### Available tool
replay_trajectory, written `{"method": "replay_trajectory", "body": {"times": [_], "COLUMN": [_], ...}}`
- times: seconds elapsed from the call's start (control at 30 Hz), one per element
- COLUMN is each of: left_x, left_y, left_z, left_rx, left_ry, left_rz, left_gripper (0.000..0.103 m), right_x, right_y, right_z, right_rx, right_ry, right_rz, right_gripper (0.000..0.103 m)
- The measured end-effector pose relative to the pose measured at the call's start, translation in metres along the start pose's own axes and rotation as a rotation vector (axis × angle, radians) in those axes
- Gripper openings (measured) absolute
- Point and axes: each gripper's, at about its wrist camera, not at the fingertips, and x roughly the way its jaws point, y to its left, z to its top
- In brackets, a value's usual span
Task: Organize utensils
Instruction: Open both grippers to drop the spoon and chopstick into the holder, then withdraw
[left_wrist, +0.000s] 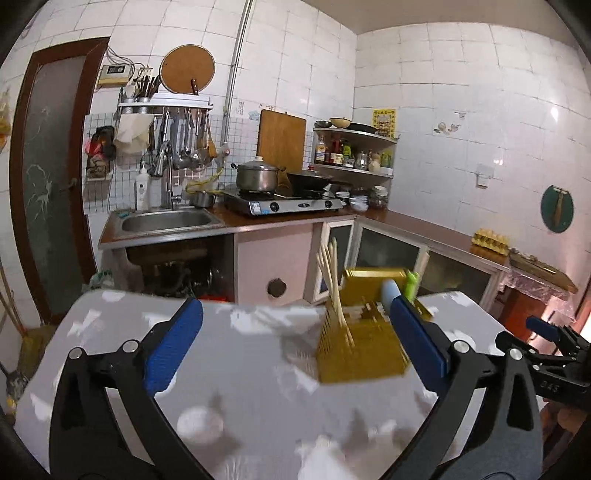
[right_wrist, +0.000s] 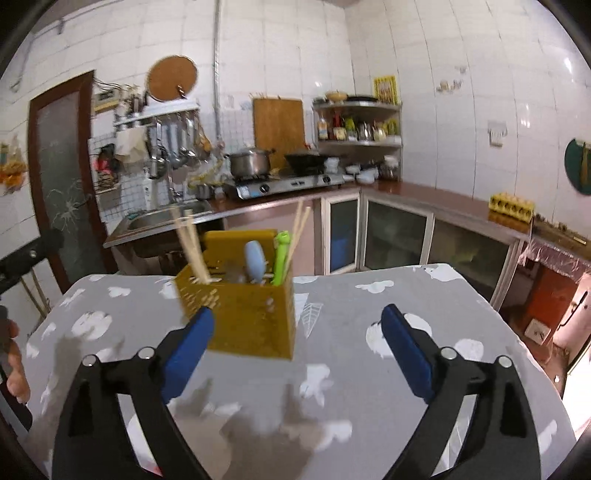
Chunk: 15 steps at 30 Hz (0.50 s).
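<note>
Blue fingers (right_wrist: 188, 343) of the right gripper (right_wrist: 297, 349) stand nearest to the camera, spread wide and grasping nothing. The left gripper (left_wrist: 295, 334) has its fingers released in the same way, also empty. In the left view the right gripper appears at the right edge, low beside the table (left_wrist: 122, 314).

On the grey patterned cloth of the table stands the yellow utensil holder (right_wrist: 251, 317), upright, near the far middle of the table. It is just in front of the right gripper's left finger; I cannot tell if they touch. Inside it I see wooden chopsticks (right_wrist: 194, 251), a pale blue utensil (right_wrist: 255, 260) and a green utensil (right_wrist: 281, 254). All of them have the long axis close to vertical, with the upper ends pointing to the ceiling. The chopsticks lean a little, one group to the left and one pair (right_wrist: 299, 229) to the right.

No loose utensil shows on the table, so I judge that the sorting is almost finished, or that the holder itself must be placed. To do this step well, one gripper should come to the holder from the side, close on its walls low and level, and keep it upright so the chopsticks do not tip out.
</note>
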Motion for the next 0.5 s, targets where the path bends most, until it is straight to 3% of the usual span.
{"method": "replay_trajectory", "body": {"times": [0.2,0.37,0.5], "left_x": [-0.051,-0.080,-0.095], "left_y": [0.004,0.007,0.007], "left_z": [-0.053,-0.103,-0.124], "left_rx": [-0.015,-0.015,-0.033], "left_ry": [0.000,0.014,0.039], "left_rz": [0.033,0.073,0.047], "left_gripper": [0.098,0.098,0.098], "right_x": [-0.062,-0.087,-0.099], "right_y": [0.021,0.032,0.037], "right_z": [-0.054,-0.096,-0.115], "right_rx": [-0.004,-0.030,-0.050], "right_ry": [-0.040,-0.057,-0.082], "right_rz": [0.014,0.001,-0.008], "right_gripper": [0.098,0.098,0.098]}}
